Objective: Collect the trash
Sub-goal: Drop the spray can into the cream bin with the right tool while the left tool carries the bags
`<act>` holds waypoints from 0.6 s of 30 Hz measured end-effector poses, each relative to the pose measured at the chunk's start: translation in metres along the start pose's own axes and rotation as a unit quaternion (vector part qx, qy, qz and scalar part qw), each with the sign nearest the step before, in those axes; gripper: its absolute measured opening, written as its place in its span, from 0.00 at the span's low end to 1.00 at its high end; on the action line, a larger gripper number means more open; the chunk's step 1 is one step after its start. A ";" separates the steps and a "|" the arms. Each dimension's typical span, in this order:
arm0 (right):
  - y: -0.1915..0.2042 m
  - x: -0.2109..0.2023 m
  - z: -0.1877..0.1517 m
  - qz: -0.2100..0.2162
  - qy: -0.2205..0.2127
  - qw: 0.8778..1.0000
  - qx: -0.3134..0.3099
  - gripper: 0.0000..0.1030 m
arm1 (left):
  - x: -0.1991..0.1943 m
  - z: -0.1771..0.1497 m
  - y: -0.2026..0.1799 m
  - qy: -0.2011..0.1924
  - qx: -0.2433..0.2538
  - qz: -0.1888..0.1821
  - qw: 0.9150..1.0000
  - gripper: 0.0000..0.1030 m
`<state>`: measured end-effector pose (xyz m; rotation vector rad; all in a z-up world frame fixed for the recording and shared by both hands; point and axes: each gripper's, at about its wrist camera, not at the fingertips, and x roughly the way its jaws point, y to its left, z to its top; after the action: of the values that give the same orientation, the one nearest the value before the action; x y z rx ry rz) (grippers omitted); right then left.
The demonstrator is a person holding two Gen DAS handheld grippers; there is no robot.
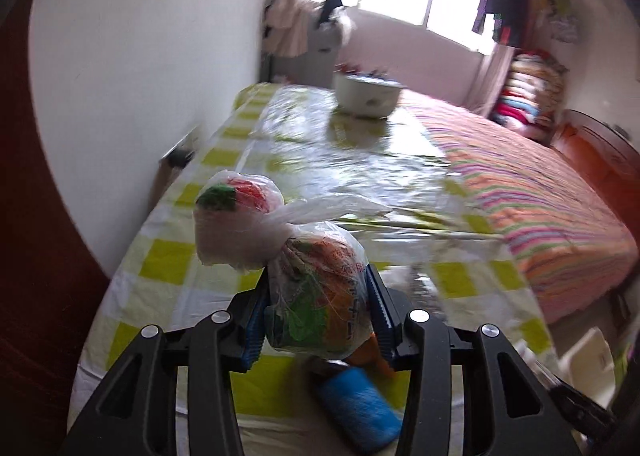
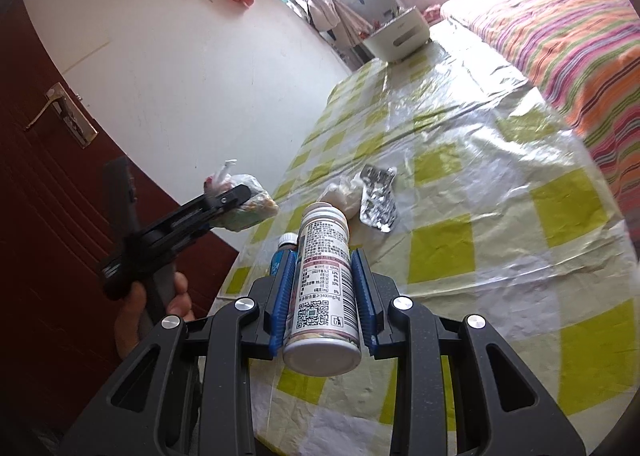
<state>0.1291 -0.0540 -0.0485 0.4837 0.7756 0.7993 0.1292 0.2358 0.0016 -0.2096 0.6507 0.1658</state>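
My left gripper (image 1: 318, 310) is clamped on a knotted plastic bag (image 1: 316, 296) stuffed with colourful wrappers, and the bag hangs in the air above the desk's (image 1: 168, 268) near-left corner, close to the white wall (image 1: 140, 76). My right gripper (image 2: 323, 290) is clenched around a white bottle (image 2: 325, 288) with a printed label (cap pointing away from me, base toward the camera), held above the desk's near edge. Below it, a small blue bottle (image 2: 285, 256) lies at that near edge. A little farther in, toward the middle of the checked cloth, sit a crumpled white tissue (image 2: 344, 194) and a silver blister pack (image 2: 378, 202), touching each other. A white bin (image 2: 398, 36) stands at the desk's far end. A striped bed (image 2: 560, 28) runs along the desk's right edge.
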 end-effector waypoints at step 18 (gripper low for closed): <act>-0.057 -0.103 -0.010 -0.061 -0.118 0.990 0.050 0.27 | -0.015 -0.034 -0.101 0.022 0.095 -0.107 0.989 0.42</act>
<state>0.1004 -0.1690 -0.0479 0.6026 0.6216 0.5789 0.1199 0.1287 -0.0013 -0.0984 0.6799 -0.1068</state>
